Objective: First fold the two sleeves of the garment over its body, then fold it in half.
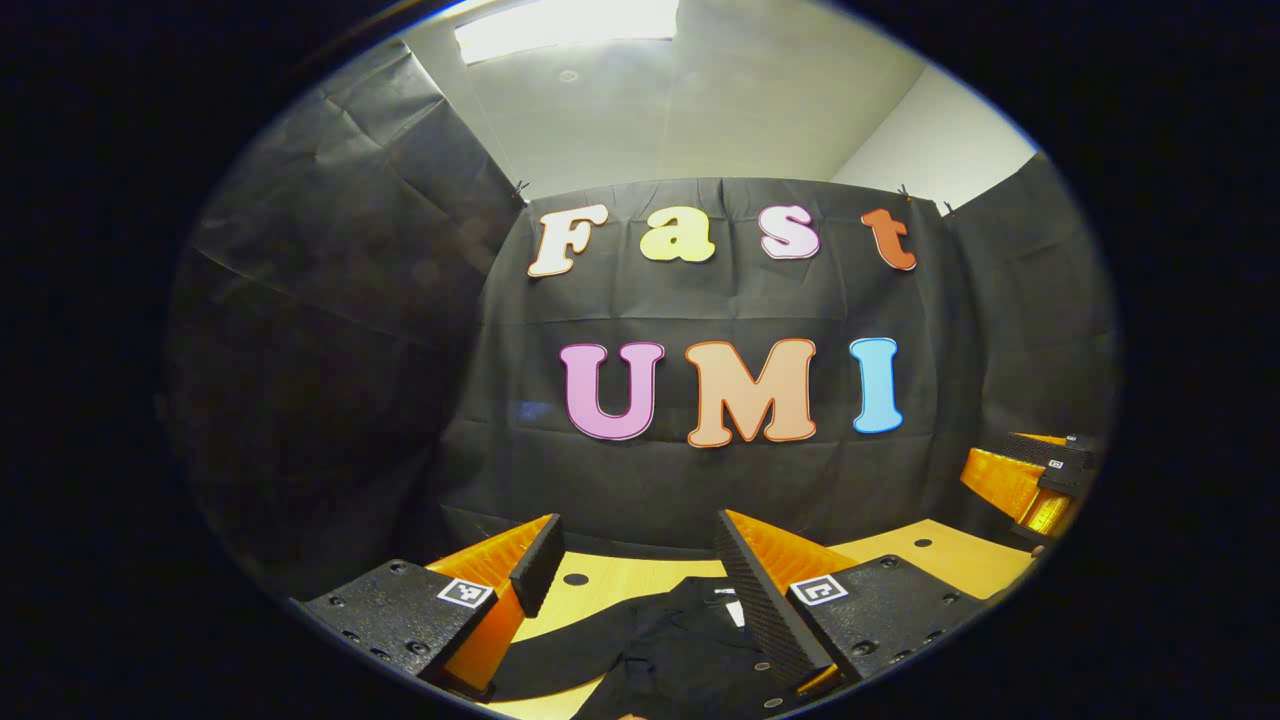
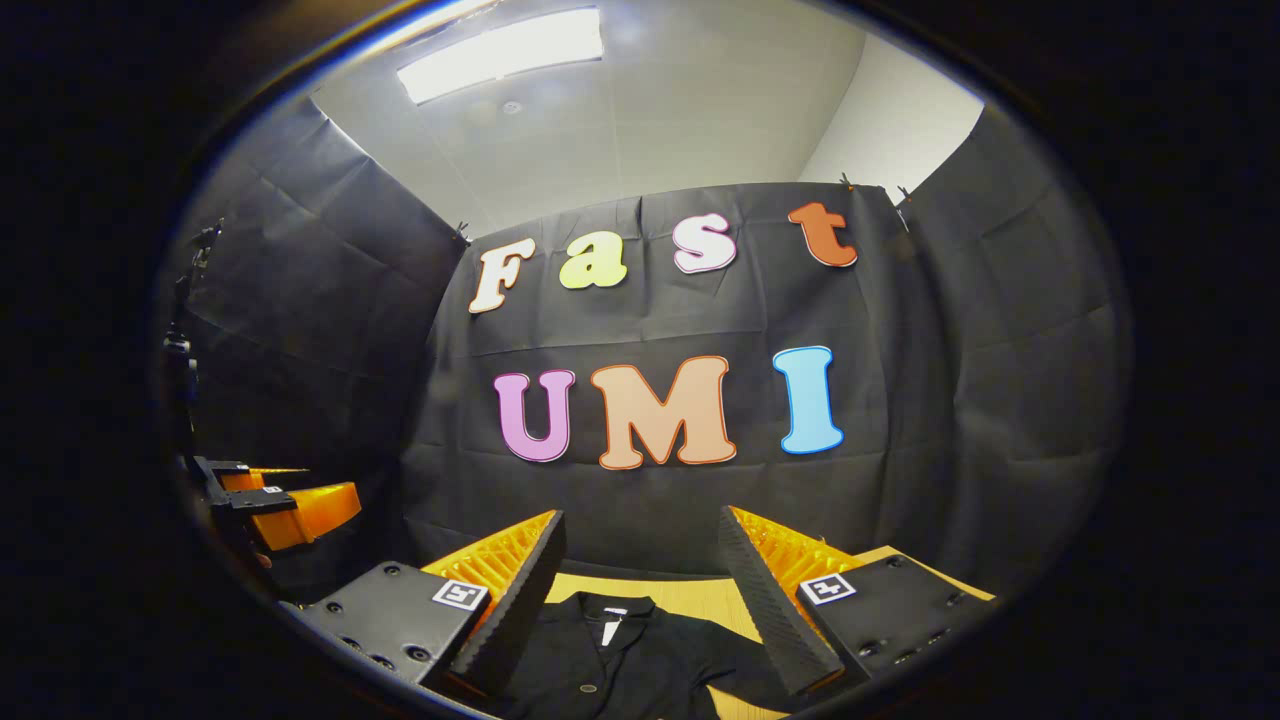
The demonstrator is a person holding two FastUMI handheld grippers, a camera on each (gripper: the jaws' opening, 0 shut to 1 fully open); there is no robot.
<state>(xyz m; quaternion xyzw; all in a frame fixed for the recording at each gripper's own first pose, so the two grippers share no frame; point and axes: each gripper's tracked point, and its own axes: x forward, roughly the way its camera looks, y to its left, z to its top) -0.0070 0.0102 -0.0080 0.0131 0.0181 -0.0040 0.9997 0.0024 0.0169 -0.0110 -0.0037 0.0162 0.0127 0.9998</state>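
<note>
Yellow desk [image 1: 960, 560] under both grippers, black booth cloth behind. Left gripper [image 1: 635, 570] has its fingers spread apart, nothing between them; same for right gripper [image 2: 640, 570]. Both hover above the dark garment [image 2: 620, 660], which lies flat on the desk just below and ahead. Collar [image 2: 612, 606] points toward the far wall, so the long axis runs near-to-far. One sleeve [image 1: 560, 670] spreads sideways under the left gripper. My read: no fold made yet; each gripper takes the sleeve on its own side.
</note>
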